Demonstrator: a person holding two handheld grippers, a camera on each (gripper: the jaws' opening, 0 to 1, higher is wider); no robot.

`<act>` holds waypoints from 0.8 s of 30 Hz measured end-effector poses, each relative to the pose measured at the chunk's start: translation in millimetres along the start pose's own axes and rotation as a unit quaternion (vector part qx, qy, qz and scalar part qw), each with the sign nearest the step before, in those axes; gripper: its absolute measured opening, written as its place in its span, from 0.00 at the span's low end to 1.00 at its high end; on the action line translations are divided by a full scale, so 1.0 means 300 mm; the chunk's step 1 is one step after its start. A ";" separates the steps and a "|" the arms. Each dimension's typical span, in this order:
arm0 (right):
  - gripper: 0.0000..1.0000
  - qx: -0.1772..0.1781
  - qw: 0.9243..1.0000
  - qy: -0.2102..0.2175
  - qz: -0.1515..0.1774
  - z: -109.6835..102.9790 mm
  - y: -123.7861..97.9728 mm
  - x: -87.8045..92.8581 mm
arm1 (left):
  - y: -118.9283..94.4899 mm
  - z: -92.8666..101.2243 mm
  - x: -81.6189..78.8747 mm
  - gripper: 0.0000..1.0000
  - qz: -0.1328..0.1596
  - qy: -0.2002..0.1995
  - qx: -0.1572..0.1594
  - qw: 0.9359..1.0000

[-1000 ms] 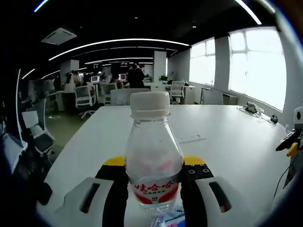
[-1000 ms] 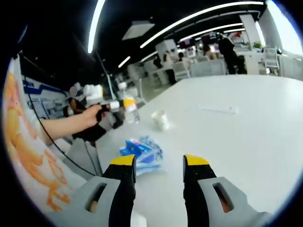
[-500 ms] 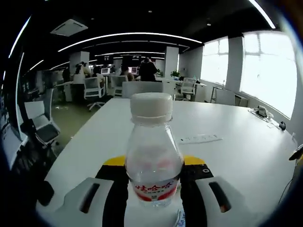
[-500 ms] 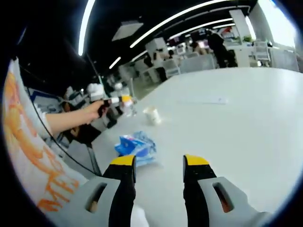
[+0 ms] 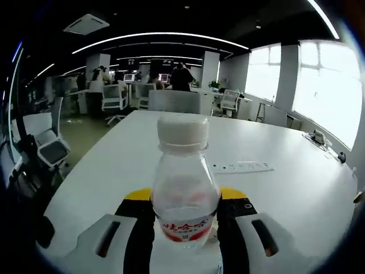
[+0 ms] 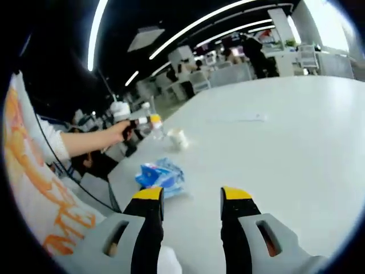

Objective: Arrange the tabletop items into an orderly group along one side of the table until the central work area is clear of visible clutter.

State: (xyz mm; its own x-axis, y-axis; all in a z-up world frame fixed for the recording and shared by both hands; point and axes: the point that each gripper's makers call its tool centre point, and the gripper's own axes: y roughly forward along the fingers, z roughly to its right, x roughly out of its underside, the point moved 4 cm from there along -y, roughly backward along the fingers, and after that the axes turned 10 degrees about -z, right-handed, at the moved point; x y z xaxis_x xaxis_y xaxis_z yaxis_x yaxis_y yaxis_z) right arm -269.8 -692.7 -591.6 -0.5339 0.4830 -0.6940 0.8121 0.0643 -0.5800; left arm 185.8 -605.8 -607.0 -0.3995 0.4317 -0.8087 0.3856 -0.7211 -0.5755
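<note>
Left gripper (image 5: 185,202) clamps a bottle (image 5: 184,188) upright; right gripper (image 6: 191,201) hovers with jaws apart, holding nothing.

Bottle (image 5: 185,188) between left gripper (image 5: 185,200) fingers, above tabletop (image 5: 285,188); packet (image 6: 160,176) near tabletop edge, cup (image 6: 177,138) beyond.

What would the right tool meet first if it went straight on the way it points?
Probably nothing: bare white table lies ahead of the open right tool. The blue packet sits off to its left, though depth is unclear.
</note>
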 end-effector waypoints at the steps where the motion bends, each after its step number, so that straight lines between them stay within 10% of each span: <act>1: 0.38 0.001 1.000 0.002 -0.001 0.003 -0.001 0.002 | 0.004 0.002 0.000 0.41 -0.001 0.001 0.002 1.000; 24: 0.38 0.003 1.000 0.009 -0.009 -0.001 0.003 0.016 | 0.099 -0.033 0.030 0.41 -0.020 -0.006 0.004 1.000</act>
State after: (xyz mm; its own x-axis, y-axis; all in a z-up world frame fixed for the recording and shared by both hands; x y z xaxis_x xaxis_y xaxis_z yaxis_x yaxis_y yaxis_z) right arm -271.6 -690.0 -595.2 -0.5433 0.4974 -0.6763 0.8015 0.0676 -0.5942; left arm 201.8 -618.1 -632.5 -0.4243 0.4547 -0.7830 0.3621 -0.7074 -0.6070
